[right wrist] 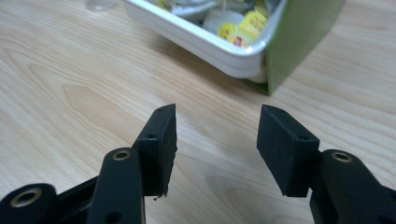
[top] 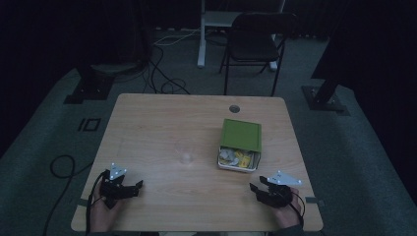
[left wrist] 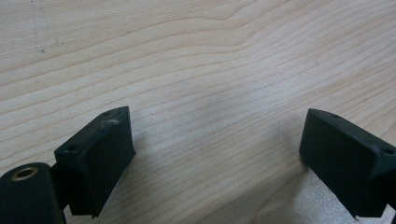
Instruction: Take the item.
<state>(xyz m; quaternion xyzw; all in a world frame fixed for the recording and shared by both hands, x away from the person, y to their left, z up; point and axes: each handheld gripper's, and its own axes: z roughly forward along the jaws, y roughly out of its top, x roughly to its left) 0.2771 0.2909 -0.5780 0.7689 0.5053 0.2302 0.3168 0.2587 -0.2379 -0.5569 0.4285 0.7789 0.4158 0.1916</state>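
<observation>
Right gripper (top: 259,188) low over worktop (top: 162,118), jaws spread with nothing between them; pads (right wrist: 161,140) bare in the right gripper view. Left gripper (top: 134,187) likewise spread wide and empty, resting near the worktop's near left corner, well apart from everything else.

Box (top: 239,161) just ahead of the right gripper, white-walled, filled with small yellow and pale packets (top: 235,157); green lid (top: 241,134) propped up at the far side of the box. Small clear cup (top: 186,156) ahead and to the left of the right gripper, between the two grippers but farther out.

Step in hand, as judged: reach of the right gripper toward the box to pick one packet. For a clean pick: approach from above the open near half, clear of the white rim and the raised lid; jaws kept spread until one packet sits between the pads; single top-lying packet chosen, not a cluster; close gently, as thin packets likely crumple or slip. Left gripper best used to steady the box if it slides.
</observation>
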